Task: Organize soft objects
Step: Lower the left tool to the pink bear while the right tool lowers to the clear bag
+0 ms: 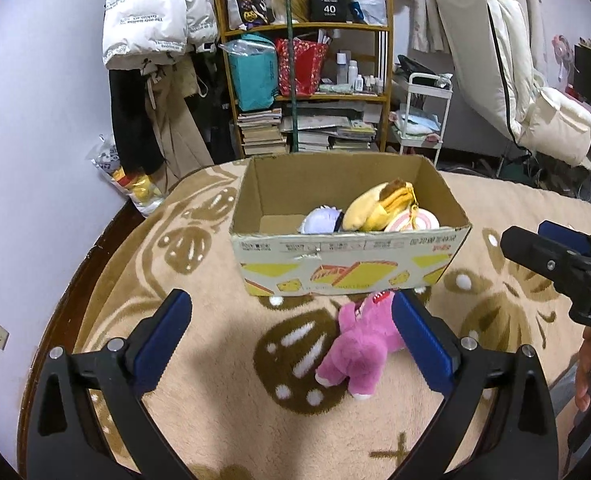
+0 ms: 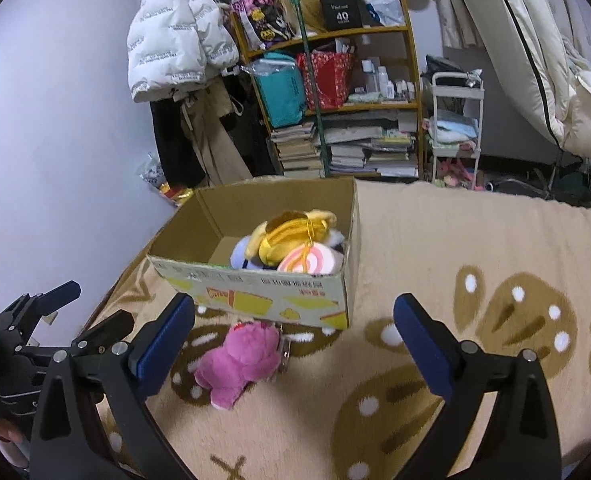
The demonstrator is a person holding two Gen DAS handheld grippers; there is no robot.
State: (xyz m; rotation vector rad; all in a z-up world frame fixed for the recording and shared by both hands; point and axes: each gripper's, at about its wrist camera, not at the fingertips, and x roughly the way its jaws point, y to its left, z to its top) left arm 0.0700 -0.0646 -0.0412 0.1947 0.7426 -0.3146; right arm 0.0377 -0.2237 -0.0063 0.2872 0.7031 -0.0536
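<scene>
A pink plush animal toy (image 1: 355,344) lay on the beige flower-patterned fleece blanket (image 1: 223,420), just in front of the open cardboard box (image 1: 351,264), which already contained a yellow plush toy (image 1: 379,204) and other soft toys. The left tool (image 1: 291,340) and right tool (image 2: 295,340) both stood spread wide, holding nothing. The plush appeared light, soft and compressible, unlikely to slip or break; its thick rounded body seemed the best place to take hold, since thin limbs would fold.
</scene>
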